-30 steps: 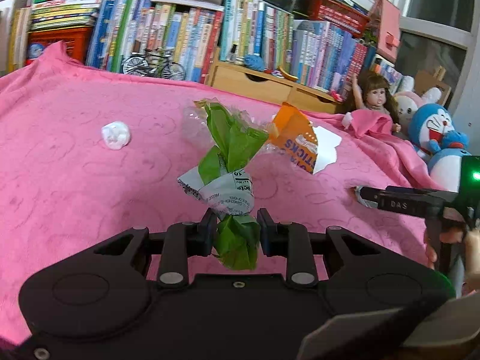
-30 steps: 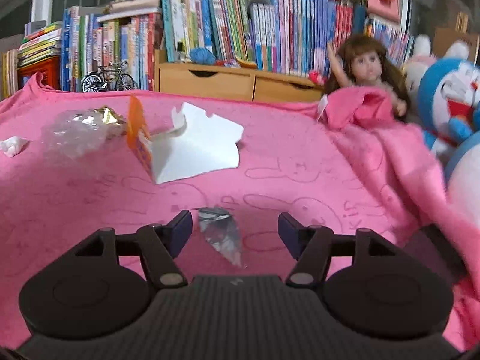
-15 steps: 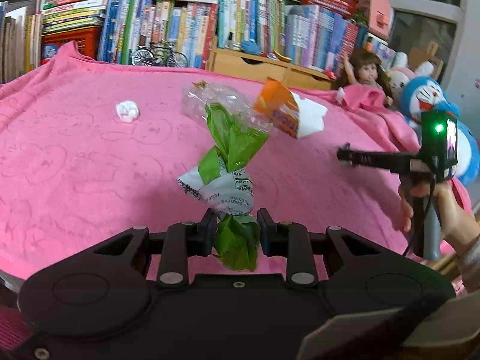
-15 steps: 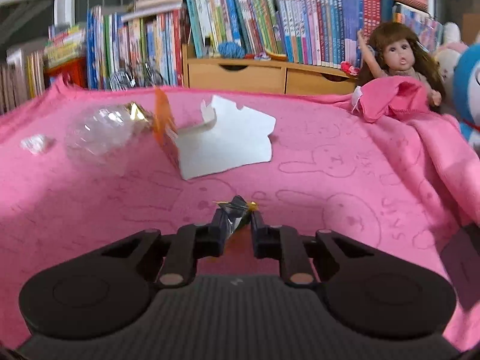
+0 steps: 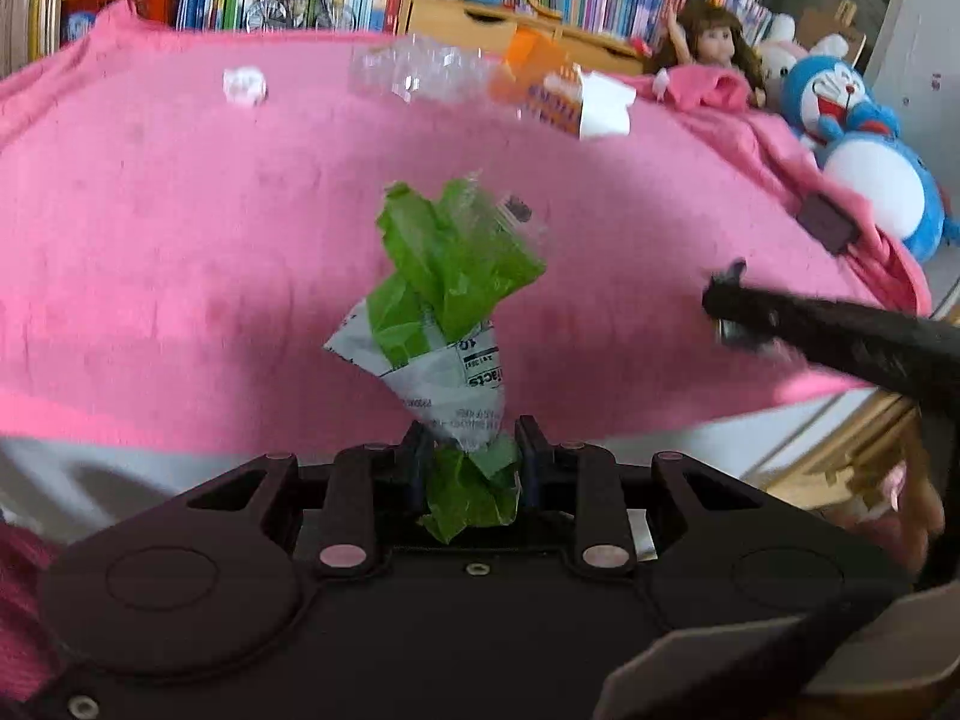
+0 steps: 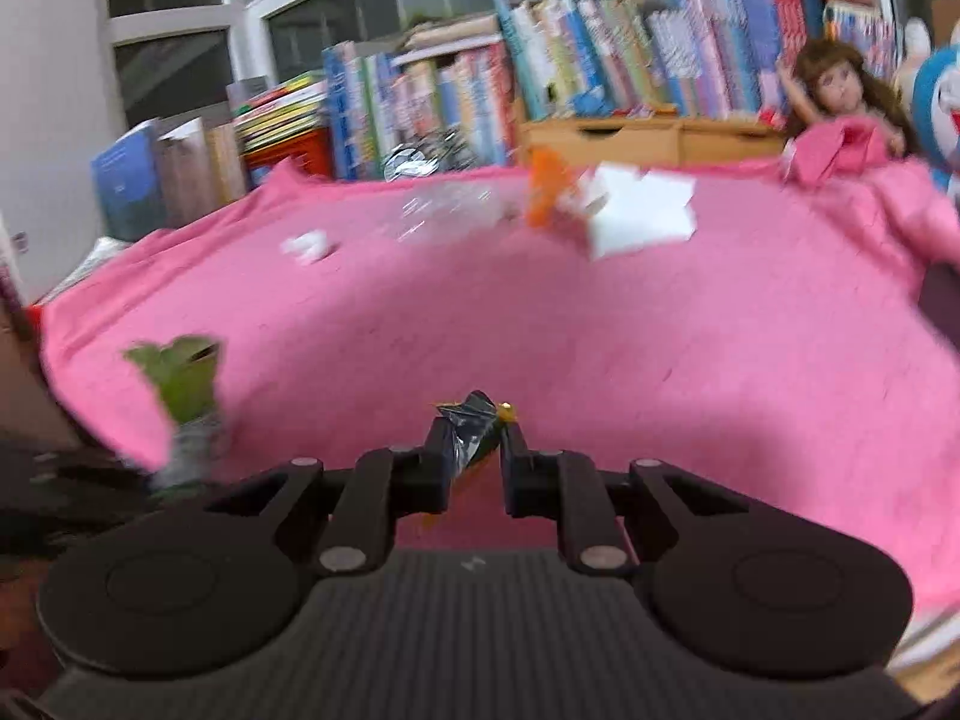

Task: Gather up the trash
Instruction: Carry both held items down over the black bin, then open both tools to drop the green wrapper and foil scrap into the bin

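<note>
Left wrist view: left gripper (image 5: 468,456) fingers clenched on green wrapper (image 5: 447,294), held above near edge of pink blanket (image 5: 180,228). Clear plastic (image 5: 414,69), orange carton (image 5: 555,93), white wad (image 5: 244,86) lay far side.

Right wrist view: right gripper (image 6: 474,459) fingers clamped on dark foil scrap (image 6: 471,429). Judgement: carry both with firm pinch; thin scrap liable to slip.

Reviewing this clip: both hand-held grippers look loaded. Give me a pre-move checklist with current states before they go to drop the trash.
1. Left hand-held gripper shut on green wrapper: ok.
2. Right hand-held gripper shut on small foil wrapper: ok.
3. Both pieces lifted off the pink blanket: ok.
4. Trash bin located: cannot tell, none in view.
5. Blanket cleared: not ok; white wad, clear plastic and orange carton are on it.
</note>
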Motion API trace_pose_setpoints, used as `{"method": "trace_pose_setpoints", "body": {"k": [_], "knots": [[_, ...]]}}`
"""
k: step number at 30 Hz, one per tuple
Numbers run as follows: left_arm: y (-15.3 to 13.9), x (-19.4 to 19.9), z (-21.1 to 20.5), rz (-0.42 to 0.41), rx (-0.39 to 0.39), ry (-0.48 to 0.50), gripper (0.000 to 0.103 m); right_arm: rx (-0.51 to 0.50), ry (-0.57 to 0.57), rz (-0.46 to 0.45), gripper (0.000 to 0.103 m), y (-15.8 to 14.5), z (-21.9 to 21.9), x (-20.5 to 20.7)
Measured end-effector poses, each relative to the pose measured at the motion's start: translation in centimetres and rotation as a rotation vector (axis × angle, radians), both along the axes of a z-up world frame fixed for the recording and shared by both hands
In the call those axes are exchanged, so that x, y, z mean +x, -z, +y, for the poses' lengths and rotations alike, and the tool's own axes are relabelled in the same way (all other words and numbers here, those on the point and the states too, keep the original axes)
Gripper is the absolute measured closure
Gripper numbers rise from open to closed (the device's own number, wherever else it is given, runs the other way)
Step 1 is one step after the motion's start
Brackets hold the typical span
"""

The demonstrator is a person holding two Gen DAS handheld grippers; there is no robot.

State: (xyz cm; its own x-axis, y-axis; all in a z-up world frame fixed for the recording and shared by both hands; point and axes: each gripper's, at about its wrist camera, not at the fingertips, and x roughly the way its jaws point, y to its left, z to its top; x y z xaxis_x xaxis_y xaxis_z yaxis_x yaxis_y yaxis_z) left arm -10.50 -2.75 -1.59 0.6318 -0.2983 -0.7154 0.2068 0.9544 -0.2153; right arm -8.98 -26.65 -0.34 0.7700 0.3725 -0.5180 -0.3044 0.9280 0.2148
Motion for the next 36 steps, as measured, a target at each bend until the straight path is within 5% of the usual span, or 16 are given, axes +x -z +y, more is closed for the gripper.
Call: {"method": "trace_pose_setpoints", "body": {"k": [6,17,36], "knots": [[3.2,-1.1,0.5,0.107,0.007,0.02,0.076,0.008,-0.001,0.105,0.082,3.6,2.2,-2.9],[10.1,-1.3,0.7,0.334,0.044,0.024,0.076,0.003,0.038,0.318,0.081,10.7,3.5,-2.3],[12.4,-0.7,0.2,0.404,0.113,0.028,0.066,-0.004,0.055,0.387,0.072,13.1,4.2,-1.6]]}}
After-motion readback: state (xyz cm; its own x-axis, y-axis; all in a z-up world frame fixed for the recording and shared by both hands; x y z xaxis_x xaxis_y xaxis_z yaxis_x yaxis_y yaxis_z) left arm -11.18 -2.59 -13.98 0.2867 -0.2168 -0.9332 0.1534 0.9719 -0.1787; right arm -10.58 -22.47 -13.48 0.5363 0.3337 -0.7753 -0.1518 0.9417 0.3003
